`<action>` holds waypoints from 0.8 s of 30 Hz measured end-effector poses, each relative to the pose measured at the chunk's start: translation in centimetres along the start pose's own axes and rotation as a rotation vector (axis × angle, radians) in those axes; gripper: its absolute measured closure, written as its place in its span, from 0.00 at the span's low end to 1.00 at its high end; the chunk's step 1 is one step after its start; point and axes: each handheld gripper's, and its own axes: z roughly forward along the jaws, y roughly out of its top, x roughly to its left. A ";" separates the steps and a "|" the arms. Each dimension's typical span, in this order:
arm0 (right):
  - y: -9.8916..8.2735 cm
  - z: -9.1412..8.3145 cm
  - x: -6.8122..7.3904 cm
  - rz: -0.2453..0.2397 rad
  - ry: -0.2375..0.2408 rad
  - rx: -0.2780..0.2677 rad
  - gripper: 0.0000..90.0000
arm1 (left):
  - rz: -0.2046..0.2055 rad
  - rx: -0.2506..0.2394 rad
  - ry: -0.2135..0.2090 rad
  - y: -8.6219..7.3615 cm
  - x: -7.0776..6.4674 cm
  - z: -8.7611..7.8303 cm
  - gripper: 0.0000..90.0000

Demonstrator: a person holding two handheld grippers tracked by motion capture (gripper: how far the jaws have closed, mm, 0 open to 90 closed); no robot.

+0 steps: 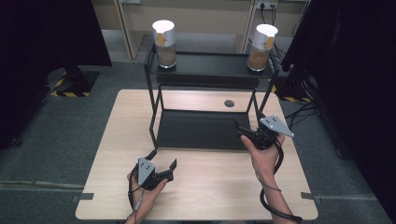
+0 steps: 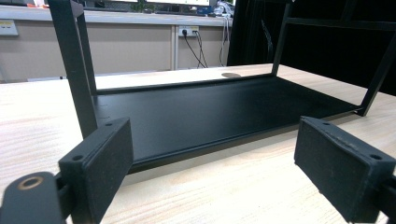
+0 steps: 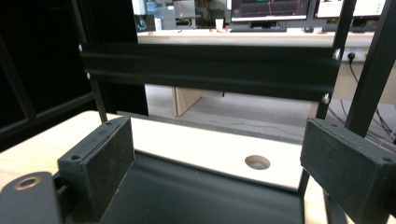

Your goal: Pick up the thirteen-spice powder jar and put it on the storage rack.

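A black two-tier metal rack [image 1: 205,65] stands at the back middle of the wooden table [image 1: 210,186]. On its top shelf stand two clear jars with brown contents and white tops, one at the left end [image 1: 164,43] and one at the right end [image 1: 262,46]. My left gripper [image 1: 163,159] rests low near the table's front left, open and holding nothing, and faces the rack's lower shelf [image 2: 224,107]. My right gripper [image 1: 247,121] is at the rack's front right corner, open with nothing between its jaws. My left gripper [image 2: 212,163] and my right gripper [image 3: 217,168] both show wide gaps.
A round cable hole [image 1: 229,103] [image 3: 257,162] sits in the table behind the rack. The rack's black posts [image 2: 74,65] and top shelf edge [image 3: 210,70] stand close ahead of the grippers. Dark curtains [image 1: 46,32] flank the table; desks with monitors [image 3: 271,9] lie beyond.
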 end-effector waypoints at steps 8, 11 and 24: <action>-2.7 -0.4 0.2 0.005 0.017 0.031 0.11 | 0.001 0.000 0.000 0.0 0.0 0.0 0.12; -3.9 -0.7 0.3 0.013 0.027 0.045 0.11 | 0.001 -0.001 0.000 0.0 0.0 0.0 0.12; -9.8 -2.8 1.4 0.043 0.051 0.127 0.11 | 0.004 0.000 0.002 0.0 -0.1 0.0 0.12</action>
